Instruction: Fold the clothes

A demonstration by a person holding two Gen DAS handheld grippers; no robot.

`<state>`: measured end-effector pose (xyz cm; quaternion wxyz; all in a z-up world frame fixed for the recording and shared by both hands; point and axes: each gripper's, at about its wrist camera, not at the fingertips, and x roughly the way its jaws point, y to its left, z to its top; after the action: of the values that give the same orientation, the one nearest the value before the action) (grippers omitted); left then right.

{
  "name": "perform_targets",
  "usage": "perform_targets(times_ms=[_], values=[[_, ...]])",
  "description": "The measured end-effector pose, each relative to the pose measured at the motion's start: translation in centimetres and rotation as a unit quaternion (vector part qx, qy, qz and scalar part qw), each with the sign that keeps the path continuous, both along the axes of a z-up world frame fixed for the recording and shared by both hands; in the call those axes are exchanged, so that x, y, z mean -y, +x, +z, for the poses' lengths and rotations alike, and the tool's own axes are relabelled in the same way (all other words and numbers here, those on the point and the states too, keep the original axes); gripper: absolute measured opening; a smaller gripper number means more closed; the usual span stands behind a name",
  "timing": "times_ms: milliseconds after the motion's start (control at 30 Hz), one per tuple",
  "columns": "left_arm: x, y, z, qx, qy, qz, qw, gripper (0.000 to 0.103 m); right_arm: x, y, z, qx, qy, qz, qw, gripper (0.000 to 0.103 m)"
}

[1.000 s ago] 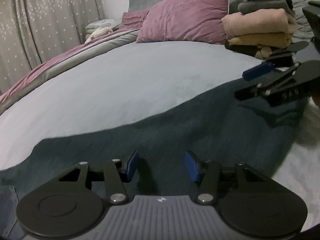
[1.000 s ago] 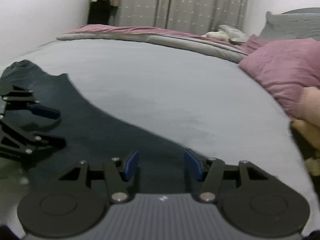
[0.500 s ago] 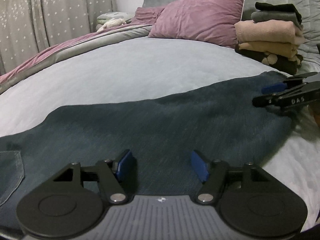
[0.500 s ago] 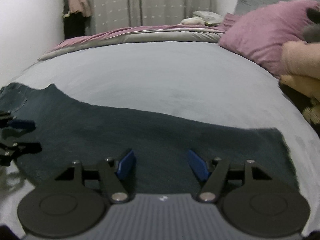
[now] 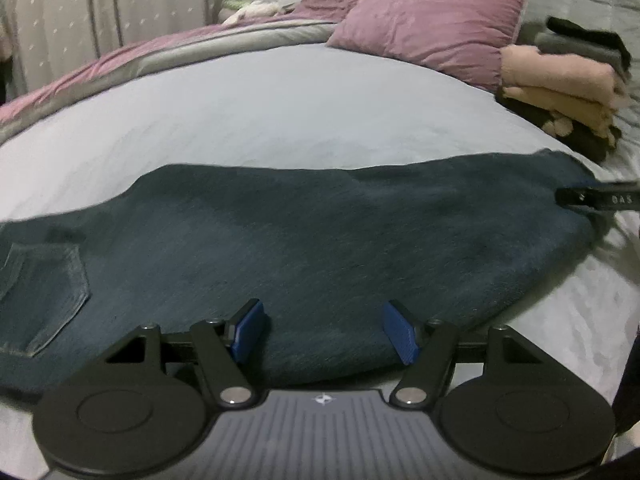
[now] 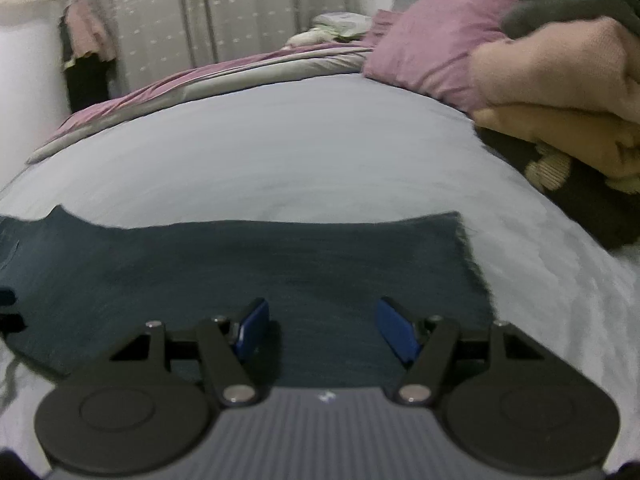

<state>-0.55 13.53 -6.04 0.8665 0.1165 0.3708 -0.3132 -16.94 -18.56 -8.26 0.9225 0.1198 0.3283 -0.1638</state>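
Denim jeans [image 5: 300, 240] flat across bed [image 5: 280, 112]. Left claw [image 5: 326, 332], right claw [image 6: 322, 330] both spread, empty, low over fabric. Advice: pinch near edge evenly, both layers, fold straight.

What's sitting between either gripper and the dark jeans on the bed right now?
Nothing visible. The left gripper and the right gripper are both open right over the jeans, with only denim between the pads. The folded pile sits apart.
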Motion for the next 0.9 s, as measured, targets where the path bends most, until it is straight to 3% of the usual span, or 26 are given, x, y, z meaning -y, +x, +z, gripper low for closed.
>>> perform_targets(times_ms=[433, 733, 900], values=[[-1.2, 1.2, 0.7, -0.023, 0.012, 0.068, 0.9973, 0.067, 0.6, -0.9, 0.3, -0.032, -0.010, -0.046, 0.998, 0.070], [-3.1, 2.5, 0.7, -0.018, 0.039, 0.152, 0.9874, 0.067, 1.2, -1.5, 1.0, -0.055, 0.000, -0.064, 0.996, 0.079], [-3.8, 2.9, 0.6, -0.015, 0.043, 0.175, 0.9836, 0.067, 2.5, -2.3, 1.4, -0.066, 0.028, -0.085, 0.994, 0.081]])
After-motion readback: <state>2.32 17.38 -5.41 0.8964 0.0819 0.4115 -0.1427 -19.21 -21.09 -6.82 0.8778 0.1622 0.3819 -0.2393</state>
